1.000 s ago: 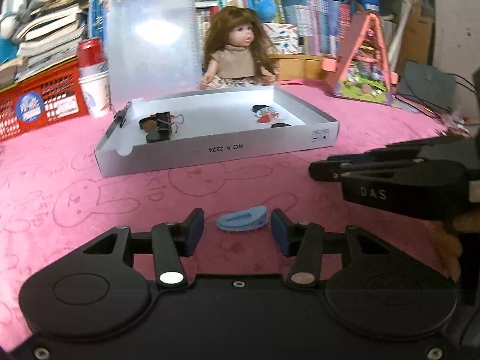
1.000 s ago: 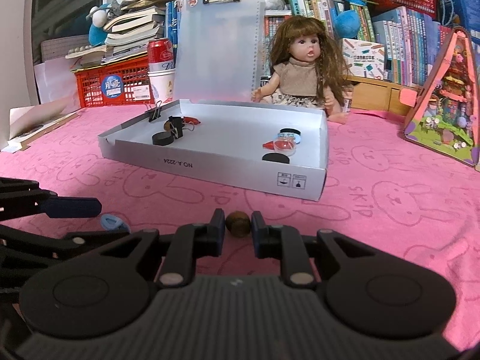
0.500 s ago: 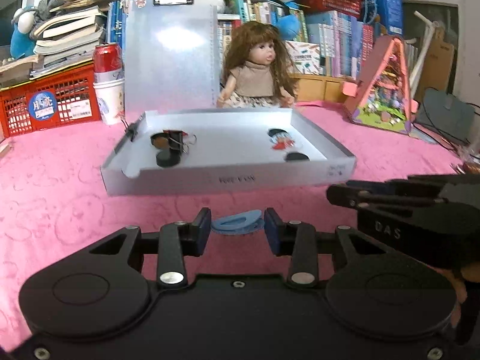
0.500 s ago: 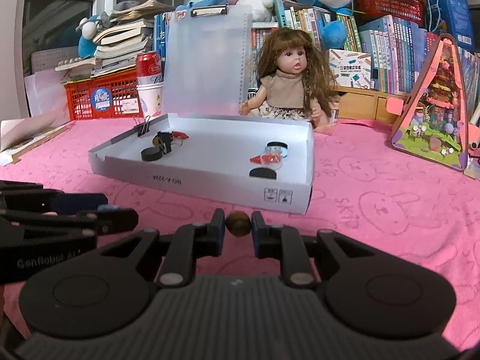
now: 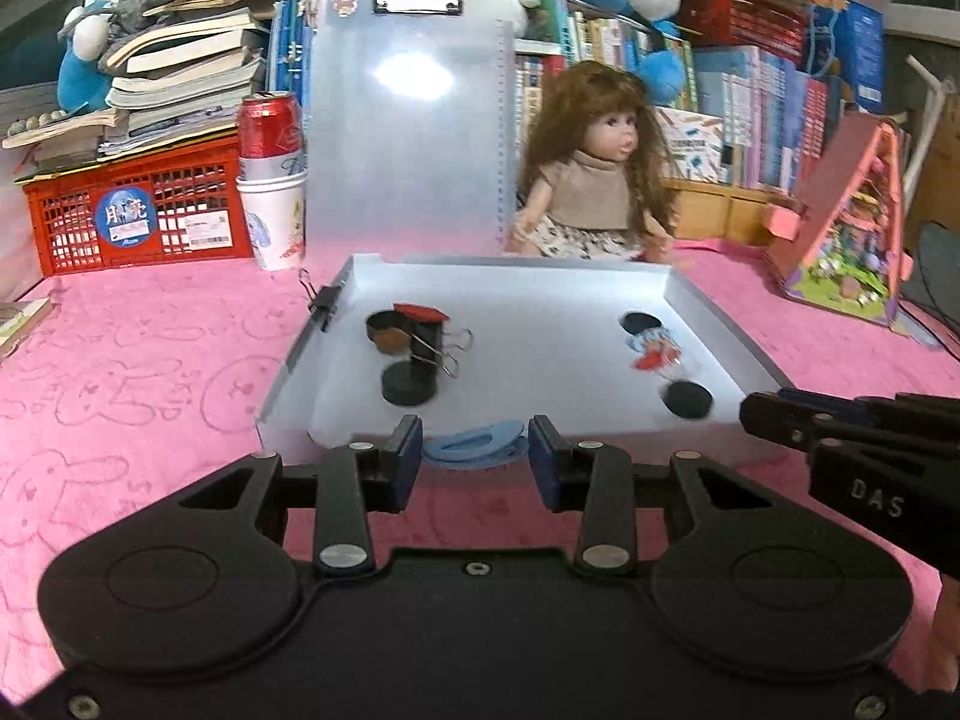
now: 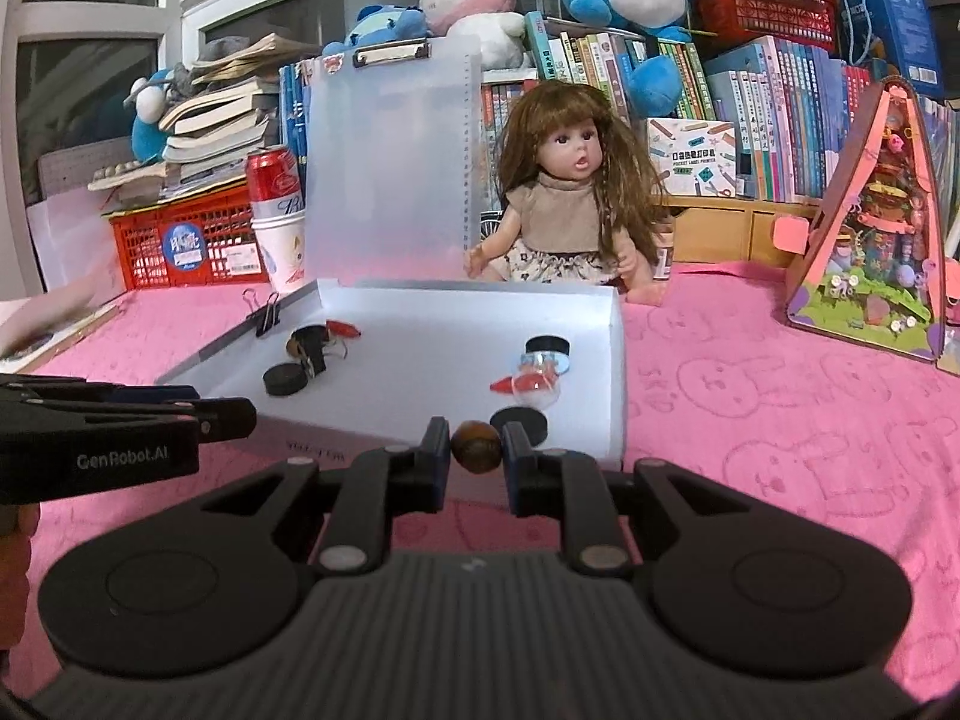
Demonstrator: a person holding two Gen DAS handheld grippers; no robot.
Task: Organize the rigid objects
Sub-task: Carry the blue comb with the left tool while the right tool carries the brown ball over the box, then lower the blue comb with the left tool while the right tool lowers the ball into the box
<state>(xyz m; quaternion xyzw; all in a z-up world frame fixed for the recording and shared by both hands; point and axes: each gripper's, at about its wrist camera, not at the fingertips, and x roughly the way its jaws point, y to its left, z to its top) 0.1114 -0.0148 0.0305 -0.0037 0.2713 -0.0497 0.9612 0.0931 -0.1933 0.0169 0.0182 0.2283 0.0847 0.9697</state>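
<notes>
My left gripper point(image 5: 474, 453) is shut on a flat blue hair clip point(image 5: 474, 449), held in the air just before the near wall of the white shallow box point(image 5: 528, 276). My right gripper point(image 6: 476, 450) is shut on a small brown round bead point(image 6: 476, 449), also lifted in front of the box point(image 6: 618, 360). Inside the box lie black discs point(image 5: 408, 389), a binder clip point(image 5: 429, 336), a brown bead and a red-and-blue toy piece point(image 5: 654, 348). The right gripper shows at the right edge of the left wrist view point(image 5: 840, 426); the left one shows at the left of the right wrist view point(image 6: 120, 420).
A pink cloth point(image 5: 138, 372) covers the table. Behind the box stand a translucent clipboard point(image 5: 408, 132), a doll point(image 5: 594, 180), a can on a paper cup point(image 5: 270, 180), a red crate point(image 5: 132, 210) and a pink toy house point(image 6: 870, 240). A binder clip point(image 6: 267, 312) grips the box's left wall.
Both grippers rose from the cloth and moved toward the box, carrying the blue clip and the brown bead. The left jaws closed onto the clip.
</notes>
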